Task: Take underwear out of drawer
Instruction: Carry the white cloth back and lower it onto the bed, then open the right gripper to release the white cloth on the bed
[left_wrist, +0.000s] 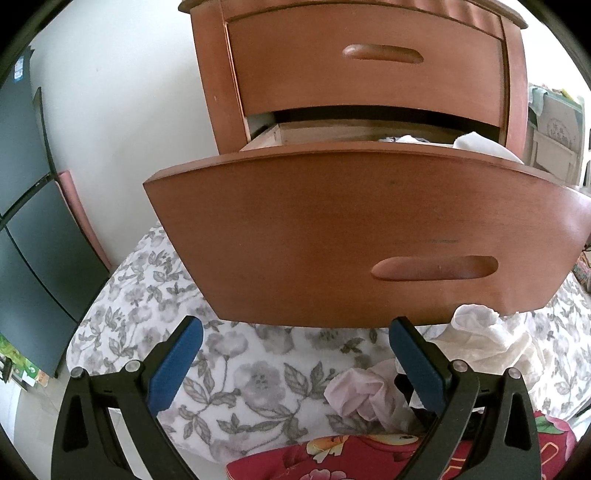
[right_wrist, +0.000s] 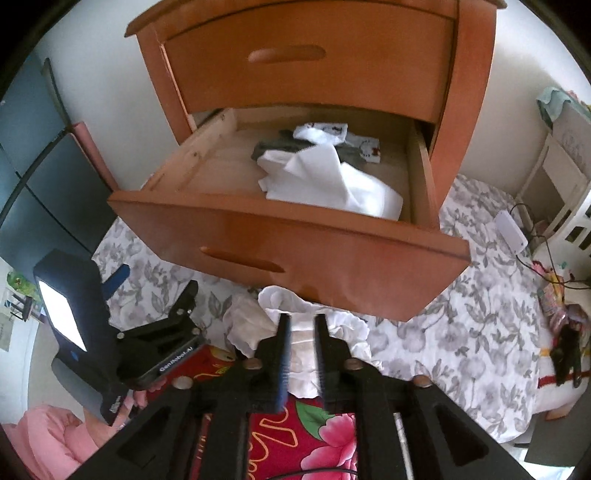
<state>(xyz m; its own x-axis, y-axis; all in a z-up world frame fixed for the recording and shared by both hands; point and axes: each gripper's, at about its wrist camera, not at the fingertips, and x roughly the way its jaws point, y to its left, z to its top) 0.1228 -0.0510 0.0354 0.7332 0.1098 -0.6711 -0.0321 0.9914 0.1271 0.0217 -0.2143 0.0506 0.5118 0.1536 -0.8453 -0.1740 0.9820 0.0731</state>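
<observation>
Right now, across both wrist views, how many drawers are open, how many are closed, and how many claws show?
Open drawer: 1
Closed drawer: 1
Claws: 2, the left claw and the right claw
Total: 4

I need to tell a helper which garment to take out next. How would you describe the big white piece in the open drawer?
Find the wooden nightstand; its lower drawer is pulled open. The white garment lies front right, the largest and plainest cloth, ahead of a grey piece.
</observation>
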